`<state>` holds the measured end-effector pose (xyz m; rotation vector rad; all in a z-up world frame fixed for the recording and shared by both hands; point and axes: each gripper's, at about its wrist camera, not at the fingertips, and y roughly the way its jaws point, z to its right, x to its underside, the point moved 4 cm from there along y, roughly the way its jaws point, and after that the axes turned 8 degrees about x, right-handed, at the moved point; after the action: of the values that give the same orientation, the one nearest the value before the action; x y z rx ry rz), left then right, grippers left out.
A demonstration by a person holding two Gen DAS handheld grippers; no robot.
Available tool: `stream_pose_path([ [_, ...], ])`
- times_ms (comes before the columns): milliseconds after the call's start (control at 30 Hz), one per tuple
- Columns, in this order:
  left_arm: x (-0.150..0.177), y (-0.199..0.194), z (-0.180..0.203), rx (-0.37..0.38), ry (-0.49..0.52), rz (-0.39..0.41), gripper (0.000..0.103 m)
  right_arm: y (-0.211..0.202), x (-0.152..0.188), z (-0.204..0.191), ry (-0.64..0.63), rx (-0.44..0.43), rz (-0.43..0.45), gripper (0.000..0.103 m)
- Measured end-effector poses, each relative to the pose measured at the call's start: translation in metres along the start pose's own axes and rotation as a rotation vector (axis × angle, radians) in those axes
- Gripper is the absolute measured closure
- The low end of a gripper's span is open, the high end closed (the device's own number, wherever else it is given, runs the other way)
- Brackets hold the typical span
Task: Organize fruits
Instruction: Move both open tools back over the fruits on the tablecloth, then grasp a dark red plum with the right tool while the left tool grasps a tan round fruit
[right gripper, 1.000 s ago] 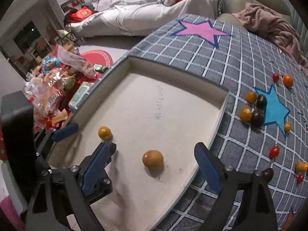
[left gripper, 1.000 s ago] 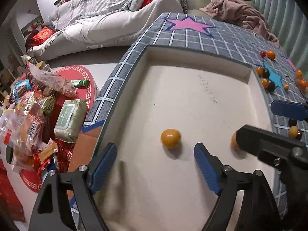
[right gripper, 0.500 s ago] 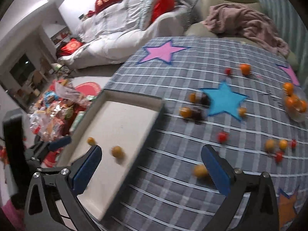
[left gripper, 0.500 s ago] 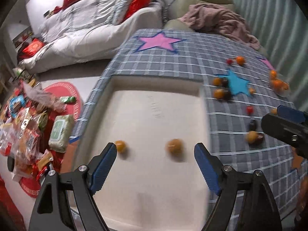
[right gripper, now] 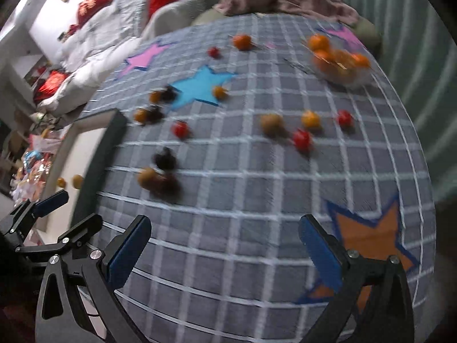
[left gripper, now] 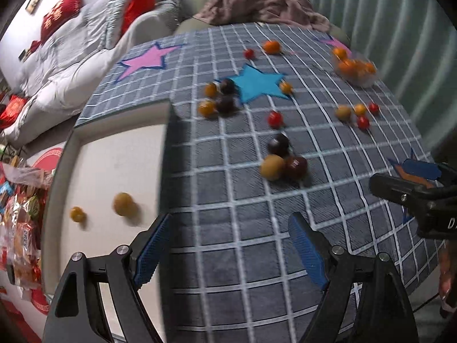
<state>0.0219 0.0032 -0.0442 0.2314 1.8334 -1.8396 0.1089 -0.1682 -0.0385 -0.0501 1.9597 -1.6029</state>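
A second ago both grippers hung over the cream tray (left gripper: pixel 65 154), each framing a yellow fruit. Now the left gripper (left gripper: pixel 225 248) and right gripper (right gripper: pixel 225 245) have swung off the tray to its right, jaws spread wide over the checked cloth (left gripper: pixel 228 200). The two yellow fruits (left gripper: pixel 122 203) lie in the tray, left of both grippers.

The table's grid cloth (left gripper: pixel 228 228) looks like matt, slightly fuzzy fabric, the tray (left gripper: pixel 120 154) has a smooth matt cream floor, the little tomatoes (left gripper: pixel 275 118) are glossy-skinned, and the gripper pads (left gripper: pixel 151 254) are ribbed blue rubbery stuff on matt black plastic with shiny metal screws.
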Motion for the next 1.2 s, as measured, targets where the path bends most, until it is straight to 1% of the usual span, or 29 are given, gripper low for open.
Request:
stream_pose_path([
  [100,0.003,0.010,0.010,-0.012,0.018,-0.014,0.019,0.007,0.007,0.022,0.028,0.025,-0.016,0.000],
  [200,0.001,0.019,0.013,-0.028,0.033,-0.017,0.019,0.013,0.010,0.035,0.045,0.041,-0.026,0.000],
  [300,-0.002,0.024,0.014,-0.048,0.050,-0.006,0.019,0.017,0.011,0.040,0.056,0.037,-0.029,0.000],
  [400,-0.005,0.030,0.013,-0.068,0.073,0.001,0.019,0.021,0.011,0.038,0.043,0.034,-0.029,0.000],
  [600,-0.003,0.039,0.006,-0.074,0.067,-0.014,0.019,0.030,0.003,0.008,-0.005,-0.008,-0.028,0.000],
  [800,0.002,0.045,-0.005,-0.086,0.083,-0.015,0.019,0.040,-0.005,-0.034,-0.118,-0.041,-0.004,0.000],
  [967,0.003,0.046,-0.011,-0.051,0.088,-0.014,0.019,0.046,-0.013,-0.063,-0.191,-0.069,0.021,0.001],
  [1033,0.002,0.047,-0.010,-0.054,0.097,-0.008,0.019,0.049,-0.014,-0.071,-0.212,-0.077,0.025,0.006],
  [1067,0.002,0.047,-0.011,-0.052,0.097,-0.006,0.019,0.051,-0.014,-0.075,-0.224,-0.078,0.022,0.016],
  [1100,0.002,0.047,-0.011,-0.047,0.092,-0.006,0.019,0.051,-0.015,-0.077,-0.237,-0.063,0.035,0.021],
  [1133,0.002,0.048,-0.012,-0.043,0.087,-0.006,0.019,0.051,-0.015,-0.080,-0.250,-0.061,0.040,0.024],
  [1200,0.000,0.048,-0.013,-0.036,0.079,-0.006,0.019,0.051,-0.015,-0.085,-0.269,-0.067,0.053,0.032],
])
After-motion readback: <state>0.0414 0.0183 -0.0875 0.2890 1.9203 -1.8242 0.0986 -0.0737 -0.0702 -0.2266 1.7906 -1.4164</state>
